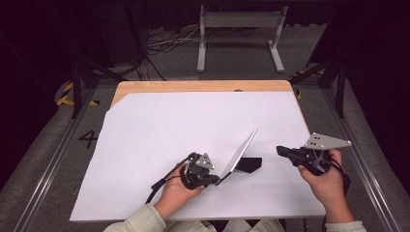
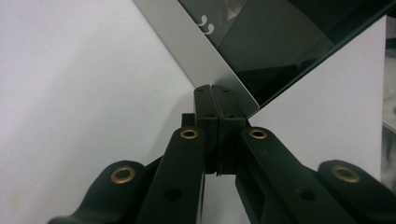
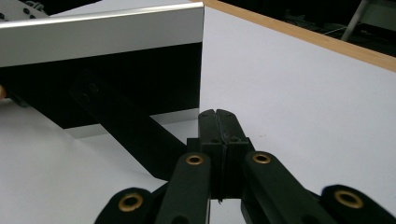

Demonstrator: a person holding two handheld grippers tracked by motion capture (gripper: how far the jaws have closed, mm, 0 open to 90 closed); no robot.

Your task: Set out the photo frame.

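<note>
A wooden table (image 1: pixel 203 86) carries a large matte white sheet (image 1: pixel 159 145) that covers nearly all of it, leaving a strip of pale wood at the far edge and one cut corner.

On the sheet, between the two grippers, stands a flat rectangular picture frame (image 1: pixel 240 153), tilted back on a black prop leg (image 1: pixel 251 165). It has a smooth brushed-silver border and a glossy dark pane. Its lower corner lies right at the tips of the left gripper (image 1: pixel 215 180), whose jaws are pressed together with nothing between them. In the left gripper view the frame's (image 2: pixel 219 65) top is cut off, and the small white mark on its pane is too small to read.

The right gripper (image 1: pixel 280 151), jaws likewise closed and empty, is near the frame's other side, apart from it. The right gripper view shows the frame's black back (image 3: pixel 116 79) and leg (image 3: pixel 135 135); its left end runs out of the picture.
</note>
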